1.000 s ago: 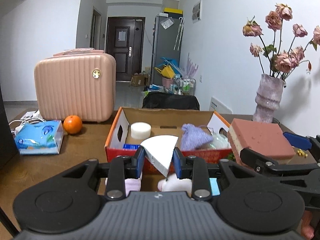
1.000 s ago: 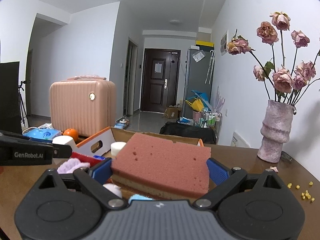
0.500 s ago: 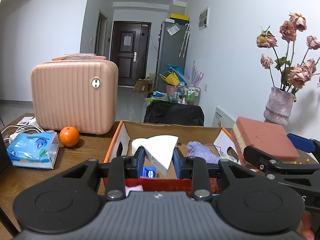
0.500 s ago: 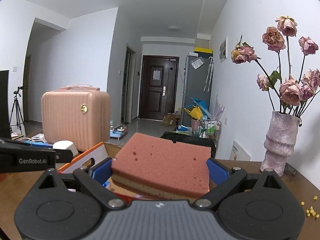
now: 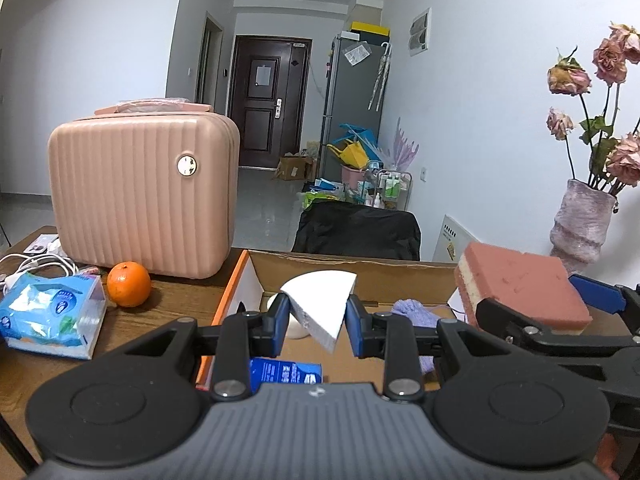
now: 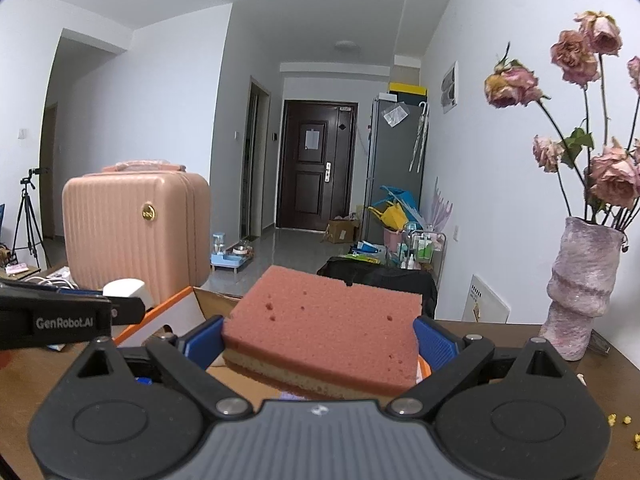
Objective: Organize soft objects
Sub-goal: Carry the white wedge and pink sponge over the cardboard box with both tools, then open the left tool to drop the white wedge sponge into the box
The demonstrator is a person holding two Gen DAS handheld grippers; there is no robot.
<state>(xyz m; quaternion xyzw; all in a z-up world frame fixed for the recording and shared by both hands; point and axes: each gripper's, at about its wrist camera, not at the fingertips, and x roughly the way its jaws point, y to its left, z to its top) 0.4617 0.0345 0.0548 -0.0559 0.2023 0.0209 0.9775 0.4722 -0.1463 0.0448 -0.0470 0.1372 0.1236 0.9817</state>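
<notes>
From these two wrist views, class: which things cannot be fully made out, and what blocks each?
- Cardboard box floor, left wrist view: mostly hidden behind the left gripper and its white foam wedge.
- Lilac knitted item, left wrist view: partly covered by the gripper's linkage.
- Small blue packet: print too small to read.
- Pink sponge block underside, right wrist view: hidden by the right gripper.

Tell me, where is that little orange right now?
In the left wrist view, the orange sits on the wooden table at the left, just in front of the pink suitcase and right beside the blue tissue pack.
</notes>
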